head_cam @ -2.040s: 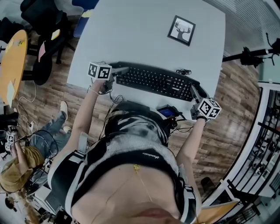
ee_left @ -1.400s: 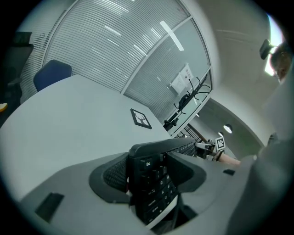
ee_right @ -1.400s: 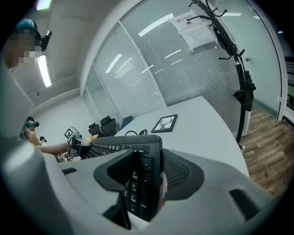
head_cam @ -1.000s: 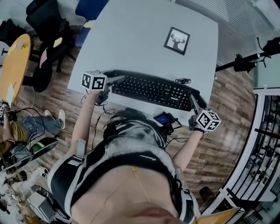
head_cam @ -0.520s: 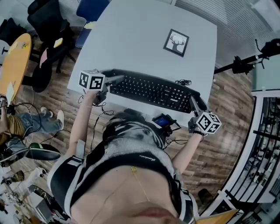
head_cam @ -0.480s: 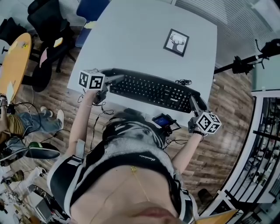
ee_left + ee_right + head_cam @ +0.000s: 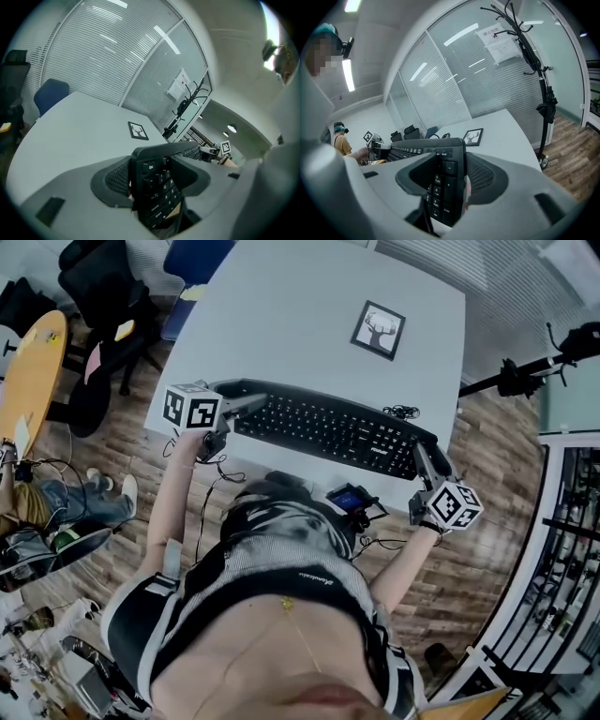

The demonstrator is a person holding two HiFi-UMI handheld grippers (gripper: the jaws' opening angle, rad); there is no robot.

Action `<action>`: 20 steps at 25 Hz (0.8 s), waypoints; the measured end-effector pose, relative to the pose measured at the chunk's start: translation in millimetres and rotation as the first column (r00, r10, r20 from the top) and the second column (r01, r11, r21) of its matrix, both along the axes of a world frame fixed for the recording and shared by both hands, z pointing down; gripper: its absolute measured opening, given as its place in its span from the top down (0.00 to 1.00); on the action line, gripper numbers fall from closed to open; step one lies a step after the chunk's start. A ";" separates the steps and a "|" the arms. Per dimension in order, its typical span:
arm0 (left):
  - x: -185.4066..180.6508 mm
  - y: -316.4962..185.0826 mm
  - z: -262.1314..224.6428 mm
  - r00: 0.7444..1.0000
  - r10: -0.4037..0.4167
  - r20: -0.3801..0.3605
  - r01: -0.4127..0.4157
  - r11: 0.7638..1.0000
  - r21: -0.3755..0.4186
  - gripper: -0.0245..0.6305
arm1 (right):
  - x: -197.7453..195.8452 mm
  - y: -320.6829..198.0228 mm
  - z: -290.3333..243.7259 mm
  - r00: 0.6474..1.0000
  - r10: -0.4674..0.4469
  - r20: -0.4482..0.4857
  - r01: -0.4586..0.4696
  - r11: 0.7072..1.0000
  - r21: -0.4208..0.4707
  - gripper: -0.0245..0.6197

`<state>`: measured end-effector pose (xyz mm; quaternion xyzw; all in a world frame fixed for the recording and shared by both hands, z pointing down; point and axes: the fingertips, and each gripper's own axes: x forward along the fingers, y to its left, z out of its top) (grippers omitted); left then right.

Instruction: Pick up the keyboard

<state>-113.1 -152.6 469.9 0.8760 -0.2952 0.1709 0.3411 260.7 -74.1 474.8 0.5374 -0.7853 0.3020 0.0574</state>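
Left gripper is clamped on the left short end of the black keyboard, and its own view shows the jaws pressing either side of that end, with the Esc key and the rows below it standing between the pads. Right gripper holds the opposite end in the same manner; in the right gripper view its jaws close on the number-pad end, whose keys show between the pads. So the keyboard spans from one gripper to the other, lengthways across the near part of the white table, keys facing up, with its right end a little nearer the person than its left. Whether its underside is clear of the tabletop cannot be told from above. A small tangle of black cable lies just beyond the keyboard's right end. Further back on the table, well apart from the keyboard, lies a black-framed picture of a deer. A black coat stand rises off the table's right side, over the wooden floor.
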 end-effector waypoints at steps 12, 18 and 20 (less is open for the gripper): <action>-2.8 -2.2 -21.7 1.000 -0.006 -0.016 0.006 1.000 0.031 0.60 | -3.1 -4.0 -26.8 1.000 0.000 -0.023 0.001 0.999 0.043 0.65; -1.5 -4.5 -35.2 1.000 -0.005 -0.027 0.006 0.998 0.062 0.60 | -1.3 -6.6 -40.4 1.000 0.006 -0.030 -0.004 0.997 0.072 0.65; -1.6 -6.0 -39.2 1.000 -0.004 -0.030 0.006 0.997 0.071 0.60 | -1.5 -7.7 -44.5 0.999 0.004 -0.037 -0.001 0.997 0.075 0.65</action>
